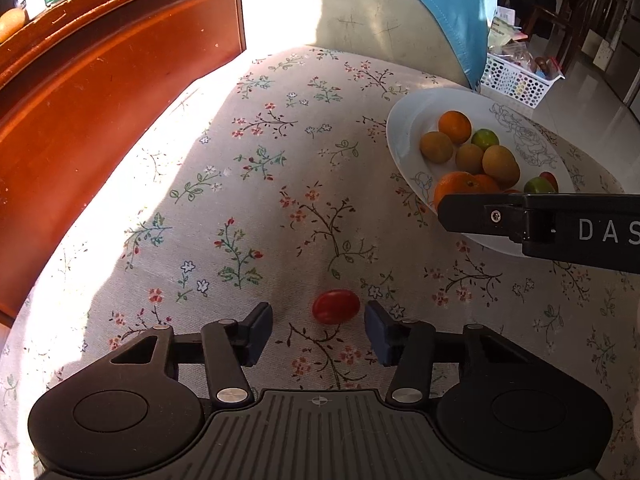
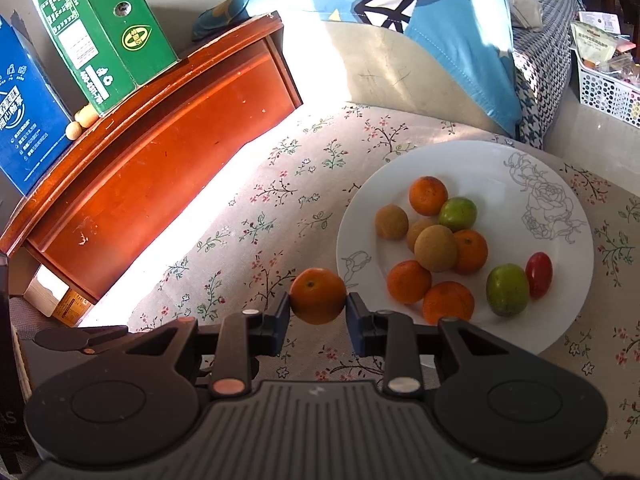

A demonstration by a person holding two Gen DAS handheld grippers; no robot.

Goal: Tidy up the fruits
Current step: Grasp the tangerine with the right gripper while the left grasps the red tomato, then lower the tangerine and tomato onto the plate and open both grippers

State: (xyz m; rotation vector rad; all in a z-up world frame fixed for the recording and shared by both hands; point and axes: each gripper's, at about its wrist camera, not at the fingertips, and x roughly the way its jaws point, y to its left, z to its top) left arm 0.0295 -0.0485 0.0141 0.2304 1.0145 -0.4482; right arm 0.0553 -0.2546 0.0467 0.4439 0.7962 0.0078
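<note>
Clamped between the right gripper's [image 2: 318, 312] narrow jaws sits a mandarin [image 2: 317, 295]; left gripper [image 1: 319, 322] jaws spread wide around a cherry tomato [image 1: 336, 306].

Worktop: my floral cloth [image 1: 256, 184] covered it.
Light: hard sun striped the cloth's left edge.
Furniture: a red-brown wooden cabinet [image 2: 160, 148] stood to my left, a green box [image 2: 104, 28] and blue box [image 2: 28, 120] on top.
Behind: a blue cushion [image 2: 448, 40].
Floor: pale tiles [image 1: 592, 80], a white perforated basket [image 1: 516, 80].
</note>
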